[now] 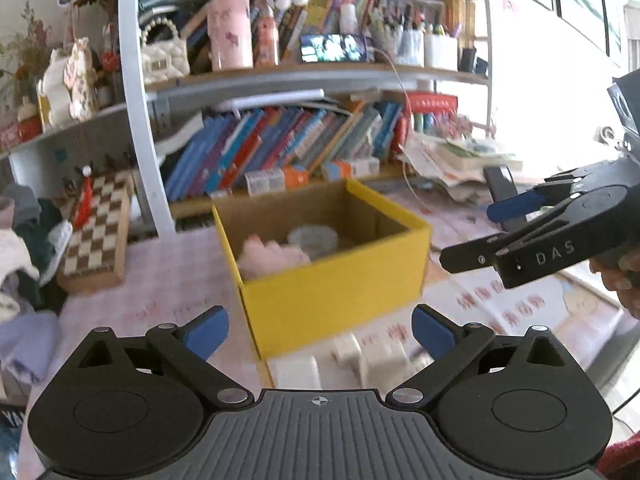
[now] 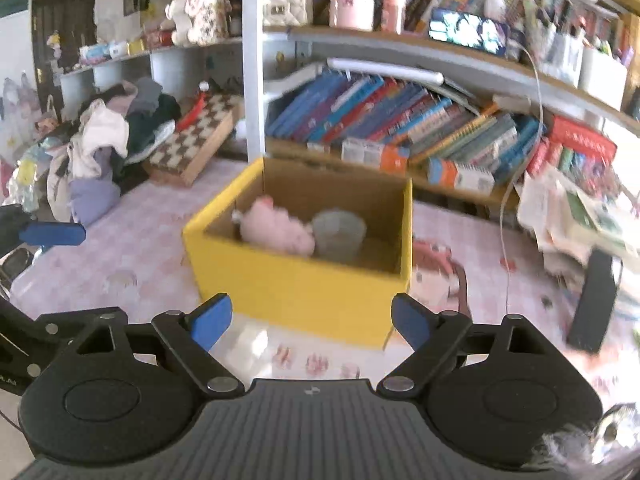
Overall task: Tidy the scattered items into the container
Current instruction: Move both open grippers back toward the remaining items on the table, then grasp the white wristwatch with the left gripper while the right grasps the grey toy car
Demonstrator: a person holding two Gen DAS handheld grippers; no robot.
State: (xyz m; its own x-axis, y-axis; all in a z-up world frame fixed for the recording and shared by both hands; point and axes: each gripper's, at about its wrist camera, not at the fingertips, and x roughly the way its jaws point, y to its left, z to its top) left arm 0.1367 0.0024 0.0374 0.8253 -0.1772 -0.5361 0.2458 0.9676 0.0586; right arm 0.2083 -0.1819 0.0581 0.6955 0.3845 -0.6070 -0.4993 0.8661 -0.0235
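A yellow cardboard box [image 1: 332,292] stands on the pink patterned table; it also shows in the right wrist view [image 2: 296,288]. Inside lie a pink plush toy [image 2: 276,228] and a grey cup-like item [image 2: 340,232]; both show in the left wrist view, the plush [image 1: 272,256] and the grey item [image 1: 314,238]. White blocky items [image 1: 352,356] lie on the table just in front of the box, blurred. My left gripper [image 1: 320,330] is open and empty above them. My right gripper [image 2: 310,322] is open and empty in front of the box; it also shows from the side [image 1: 496,232].
A bookshelf full of books [image 1: 288,148] stands behind the box. A chessboard box [image 1: 96,232] and a pile of clothes [image 2: 100,148] lie at the left. Stacked papers [image 2: 580,216] and a black object [image 2: 596,300] sit at the right.
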